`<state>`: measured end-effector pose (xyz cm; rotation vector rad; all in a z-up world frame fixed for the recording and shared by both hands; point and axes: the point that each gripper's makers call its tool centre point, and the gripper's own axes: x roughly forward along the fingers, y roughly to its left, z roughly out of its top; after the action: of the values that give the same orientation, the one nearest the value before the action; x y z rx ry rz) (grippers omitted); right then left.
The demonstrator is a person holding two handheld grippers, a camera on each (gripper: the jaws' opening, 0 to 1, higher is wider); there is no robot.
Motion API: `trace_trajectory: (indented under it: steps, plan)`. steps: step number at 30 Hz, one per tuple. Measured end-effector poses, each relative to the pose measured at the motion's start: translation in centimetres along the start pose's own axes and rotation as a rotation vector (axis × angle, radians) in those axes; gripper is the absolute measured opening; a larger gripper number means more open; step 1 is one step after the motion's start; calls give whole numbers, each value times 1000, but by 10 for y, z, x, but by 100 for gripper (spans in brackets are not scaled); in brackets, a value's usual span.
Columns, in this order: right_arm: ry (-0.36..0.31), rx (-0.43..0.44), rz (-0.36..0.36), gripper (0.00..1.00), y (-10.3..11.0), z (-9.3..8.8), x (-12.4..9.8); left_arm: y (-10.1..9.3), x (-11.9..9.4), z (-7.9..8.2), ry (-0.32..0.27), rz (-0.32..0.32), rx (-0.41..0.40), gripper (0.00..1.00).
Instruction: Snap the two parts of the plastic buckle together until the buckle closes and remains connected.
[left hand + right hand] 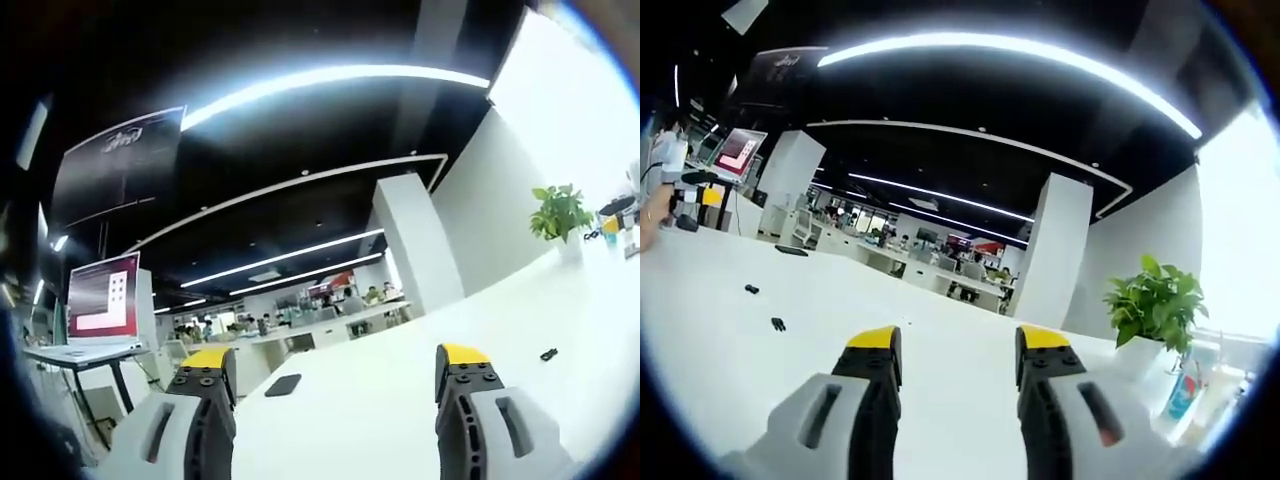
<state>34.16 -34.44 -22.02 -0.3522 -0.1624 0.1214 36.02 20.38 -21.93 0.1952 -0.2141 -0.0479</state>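
Buckle parts: two small dark pieces lay on the white table [720, 330], one [777, 324] nearer me and one [752, 289] just beyond it, apart and not joined; I judged these to be the two halves, though they were too small to be sure. In my left gripper view a single small dark piece [548, 354] lay to the right, far from the jaws.
Right gripper [958, 345]: jaws stood apart with nothing between them, above the table, both pieces well to its left.
Left gripper [335, 362]: jaws spread wide and empty.
Step in hand, my judgement: nothing was grasped yet; I would take one half in each claw, grip the bodies rather than the prongs, line them up on one axis and push straight until they caught.
Beyond the claws: a dark flat phone-like object [283, 385], a potted plant [1155, 300], a white pillar [1050, 250].
Writing: a dark hanging sign [120, 160] carried pale script, unreadable; a red-and-white screen [103, 297] showed no legible text.
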Motion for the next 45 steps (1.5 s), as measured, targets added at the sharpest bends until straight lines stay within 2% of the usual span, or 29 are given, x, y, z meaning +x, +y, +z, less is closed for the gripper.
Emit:
trace_trajectory:
  steps: [10, 20, 26, 32, 36, 41, 45]
  plan:
    - [-1, -4, 2, 46, 1, 0, 0, 3, 1, -3, 24, 5, 11, 83]
    - [-5, -13, 14, 46, 5, 2, -1, 4, -1, 10, 41, -15, -9, 82]
    - [-2, -17, 21, 45, 7, 2, -3, -12, 0, 18, 56, -116, -33, 82]
    - [-7, -18, 25, 45, 8, 3, -4, -15, 3, 26, 65, -132, -2, 81]
    - [-2, -16, 24, 45, 7, 2, -4, -27, 5, 26, 85, -204, -19, 81]
    - [-5, -15, 30, 44, 8, 3, -4, -31, 10, 27, 91, -225, -14, 80]
    - [4, -16, 33, 44, 9, 1, -3, -37, 16, 23, 125, -264, -6, 80]
